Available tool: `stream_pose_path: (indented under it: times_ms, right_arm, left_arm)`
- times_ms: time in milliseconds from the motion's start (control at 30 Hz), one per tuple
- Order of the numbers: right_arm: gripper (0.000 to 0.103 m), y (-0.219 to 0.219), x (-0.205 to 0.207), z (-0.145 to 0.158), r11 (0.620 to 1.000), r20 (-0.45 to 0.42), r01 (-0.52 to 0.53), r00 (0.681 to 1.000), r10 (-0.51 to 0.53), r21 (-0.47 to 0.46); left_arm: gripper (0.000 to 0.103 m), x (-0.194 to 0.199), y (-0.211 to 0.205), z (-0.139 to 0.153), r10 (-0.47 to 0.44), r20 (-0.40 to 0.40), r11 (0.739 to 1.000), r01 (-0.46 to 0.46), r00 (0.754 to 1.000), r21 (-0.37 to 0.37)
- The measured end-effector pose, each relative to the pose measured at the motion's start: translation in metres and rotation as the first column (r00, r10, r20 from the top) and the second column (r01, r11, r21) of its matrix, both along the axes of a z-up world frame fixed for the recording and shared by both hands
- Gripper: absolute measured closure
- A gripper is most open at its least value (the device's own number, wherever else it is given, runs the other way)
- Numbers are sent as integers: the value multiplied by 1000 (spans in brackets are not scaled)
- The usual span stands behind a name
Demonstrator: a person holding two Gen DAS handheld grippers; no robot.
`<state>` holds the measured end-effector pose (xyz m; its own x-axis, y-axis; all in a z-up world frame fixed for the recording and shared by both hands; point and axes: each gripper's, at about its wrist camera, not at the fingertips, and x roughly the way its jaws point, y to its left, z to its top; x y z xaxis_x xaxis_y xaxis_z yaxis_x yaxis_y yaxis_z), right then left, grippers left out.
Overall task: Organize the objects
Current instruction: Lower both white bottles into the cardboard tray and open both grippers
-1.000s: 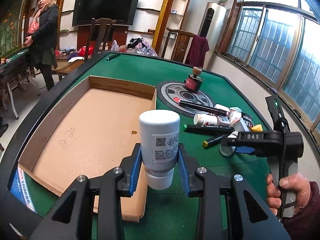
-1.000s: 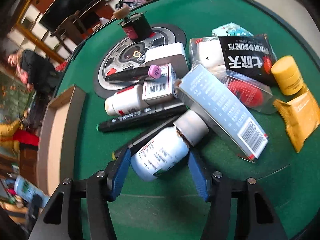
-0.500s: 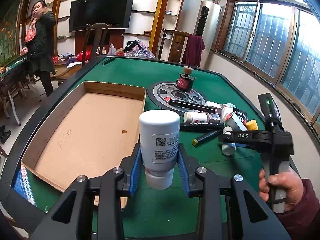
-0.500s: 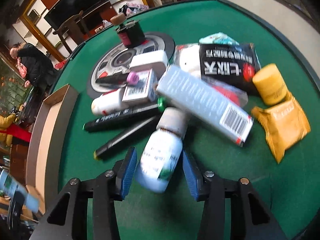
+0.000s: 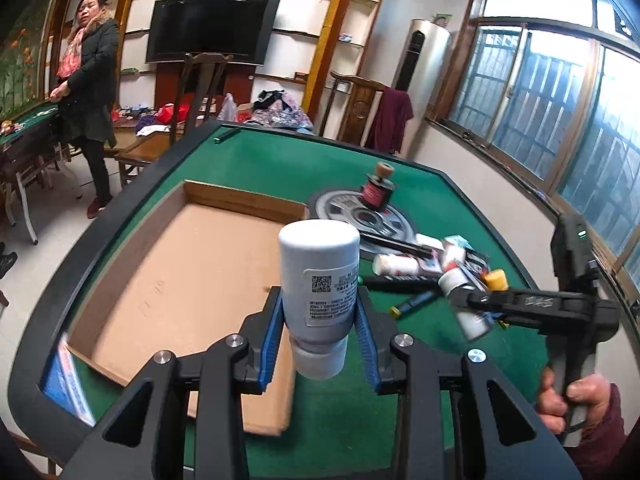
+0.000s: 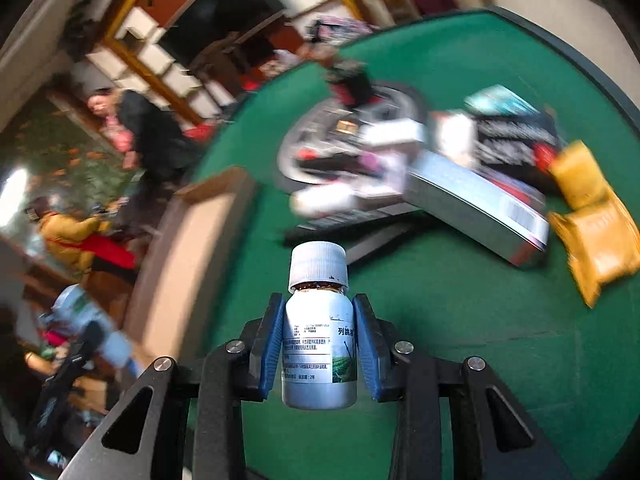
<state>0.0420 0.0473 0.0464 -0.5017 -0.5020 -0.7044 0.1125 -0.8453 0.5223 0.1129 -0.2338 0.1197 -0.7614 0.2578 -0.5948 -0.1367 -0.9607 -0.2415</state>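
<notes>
My left gripper (image 5: 319,320) is shut on a white bottle with a QR-code label (image 5: 319,276), held upside down above the near right corner of the shallow cardboard tray (image 5: 172,288). My right gripper (image 6: 319,336) is shut on a silver-blue bottle with a white ribbed cap (image 6: 319,344) and holds it above the green table. In the left wrist view that bottle (image 5: 466,308) and the right gripper (image 5: 472,304) hang to the right, near the pile of objects (image 5: 432,264).
On the green felt table (image 5: 360,168) lie black markers (image 5: 396,278), a silver box (image 6: 476,204), a yellow packet (image 6: 600,240), a black packet (image 6: 516,136), and a small dark bottle (image 5: 378,190) on a round disc. A woman (image 5: 86,92) stands beyond the table's left.
My right gripper closed on the silver-blue bottle and lifted it off the table, away from the pile. My left gripper pulled back and rose slightly, still holding the white bottle.
</notes>
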Motion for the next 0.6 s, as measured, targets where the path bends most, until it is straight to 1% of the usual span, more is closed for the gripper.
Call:
stream_pose_path:
  times_ms: [100, 200, 233, 300, 367, 433, 467, 567, 600]
  right_arm:
    - [66, -28, -14, 18, 994, -11, -85, 996, 85, -70]
    - [65, -67, -38, 28, 983, -10, -154, 988, 153, -101]
    - [65, -79, -47, 30, 980, -10, -168, 986, 168, -102]
    - [65, -107, -69, 31, 976, 8, -189, 982, 191, -107]
    - [65, -132, -94, 27, 976, 31, -194, 980, 198, -102]
    - [65, -152, -113, 21, 979, 46, -191, 980, 194, -70]
    - [65, -162, -122, 16, 981, 57, -186, 980, 189, -53]
    - [65, -179, -147, 3, 987, 79, -160, 984, 160, 2]
    - [65, -181, -153, -1, 988, 85, -150, 985, 149, 17]
  left_arm:
    - [70, -19, -14, 3, 14, 23, 1000, -14, 1000, -20]
    - [70, -50, -20, 2, 36, 30, 994, -33, 999, -100]
    - [70, -59, -22, 0, 38, 43, 994, -34, 998, -103]
    - [70, -86, -29, -8, 35, 89, 997, -28, 995, -77]
    - [70, -107, -33, -17, 45, 123, 997, -36, 991, -75]
    - [70, -128, -37, -30, 54, 160, 997, -43, 986, -70]
    - [70, -142, -41, -39, 58, 188, 997, -49, 980, -52]
    - [70, -168, -48, -60, 60, 246, 998, -58, 967, -14]
    - [70, -173, -48, -64, 58, 254, 998, -58, 965, -10]
